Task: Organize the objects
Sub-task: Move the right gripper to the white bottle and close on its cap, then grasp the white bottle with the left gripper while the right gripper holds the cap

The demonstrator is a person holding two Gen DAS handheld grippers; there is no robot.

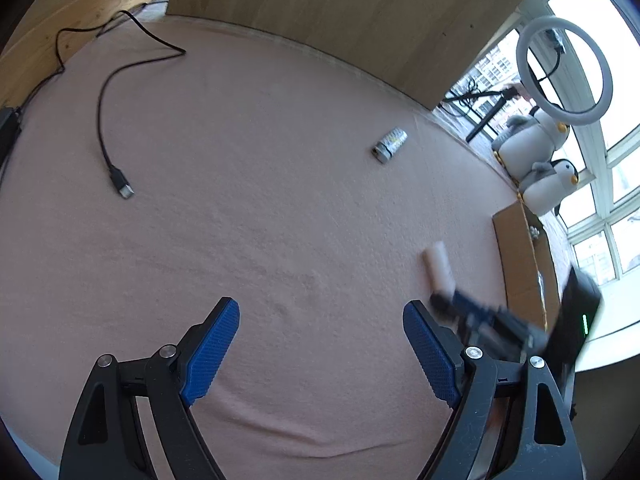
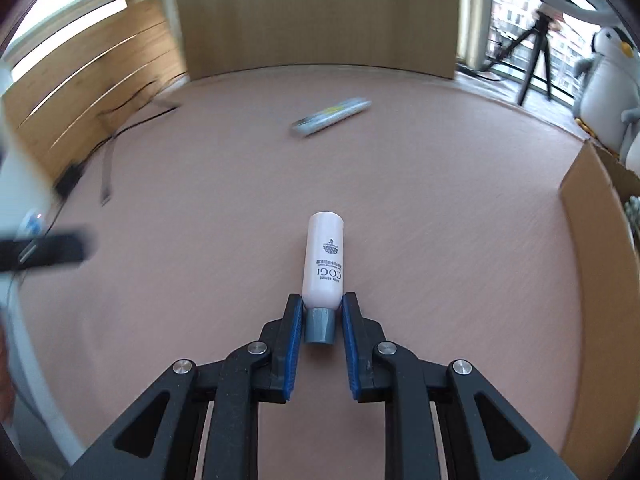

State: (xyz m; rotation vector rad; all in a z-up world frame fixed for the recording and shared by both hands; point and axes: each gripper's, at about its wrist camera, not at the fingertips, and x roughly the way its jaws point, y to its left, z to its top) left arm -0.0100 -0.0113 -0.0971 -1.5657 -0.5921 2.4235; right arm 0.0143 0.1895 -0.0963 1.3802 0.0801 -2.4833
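A pale pink tube [image 2: 324,260] with a grey cap points away from me in the right wrist view. My right gripper [image 2: 322,300] is shut on its cap end. I cannot tell whether the tube rests on the pink cloth [image 2: 440,184] or hangs just above it. The left wrist view shows the same tube [image 1: 438,262] at the right, with the blurred right gripper [image 1: 442,302] on its near end. My left gripper [image 1: 320,312] stands open over bare cloth, holding nothing. A silver tube [image 2: 332,116] lies farther back; it is also in the left wrist view [image 1: 390,145].
An open cardboard box [image 2: 592,240] stands at the table's right edge, with plush penguins [image 1: 532,144] and a ring light [image 1: 564,68] behind it. A black USB cable [image 1: 120,184] trails across the left of the cloth. A wooden panel [image 2: 316,16] closes the back.
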